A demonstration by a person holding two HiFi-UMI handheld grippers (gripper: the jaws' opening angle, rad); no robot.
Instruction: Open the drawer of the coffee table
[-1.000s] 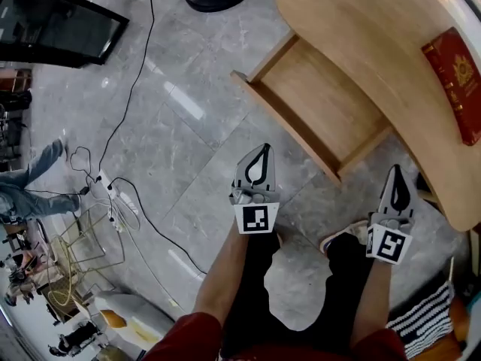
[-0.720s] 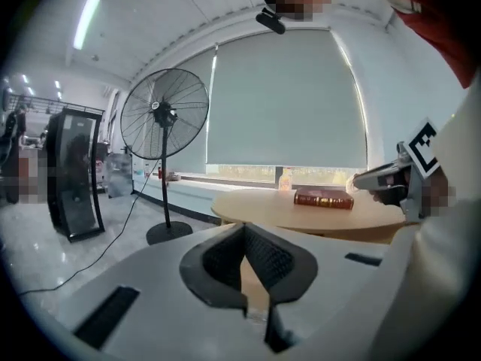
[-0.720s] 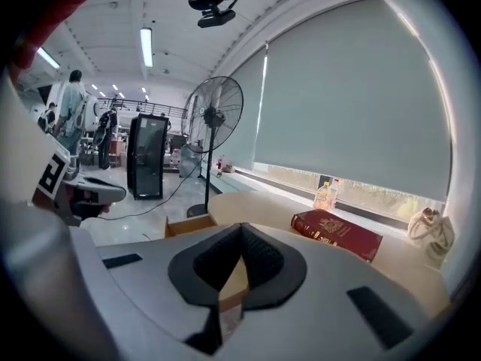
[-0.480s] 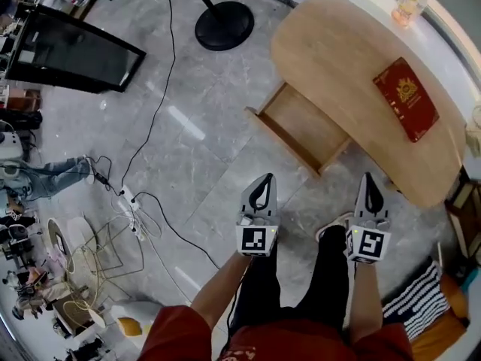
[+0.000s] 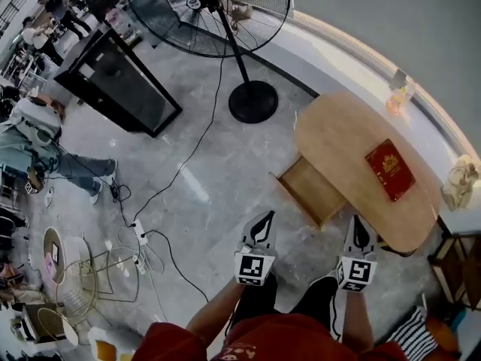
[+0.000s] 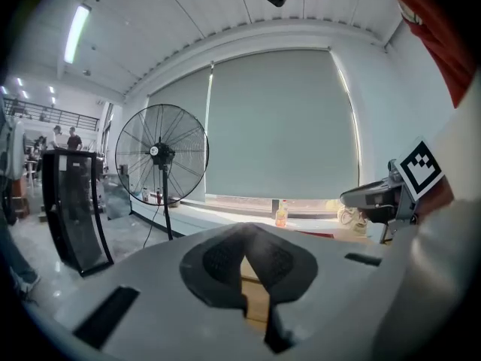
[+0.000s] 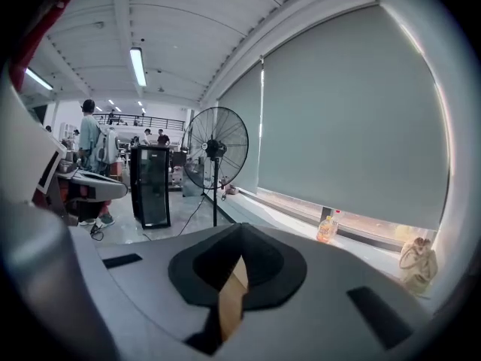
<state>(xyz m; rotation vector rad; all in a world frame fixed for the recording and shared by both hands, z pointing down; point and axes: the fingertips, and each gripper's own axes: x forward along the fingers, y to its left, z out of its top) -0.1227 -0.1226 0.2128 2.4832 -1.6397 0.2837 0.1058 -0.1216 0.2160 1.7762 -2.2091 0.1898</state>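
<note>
Grey marble-look floor [image 5: 203, 186] fills most of the head view, with black cables [image 5: 188, 156] trailing across it. At the top centre stands a big black pedestal fan [image 5: 207, 6], its pole running down to a round base. To its left a black glass-fronted cabinet [image 5: 120, 81] sits at an angle.

The coffee table [image 5: 346, 141] lies right of centre, an oval top in pale wood set close along the window ledge. Its drawer [image 5: 312, 190] is at the table's lower-left edge, just left of centre-right in the frame. It is pulled well out over the floor and stands open. It is a shallow box of the same light wood, its flat bottom showing in full, with low walls and a slightly thicker front board facing the floor side.

Both claws hang below the drawer in the frame, held clear of it and of the table. The left gripper [image 5: 262, 222] has its jaws pressed together at the tips with nothing between them. The right gripper [image 5: 359, 233] is closed the same way, empty, its tip pointing toward the table's near edge.

A red book [image 5: 389, 169] lies flat on the tabletop, and a small bottle [image 5: 396, 96] of orange liquid stands at the far end. A white power strip [image 5: 140, 235] lies on the floor at lower left
</note>
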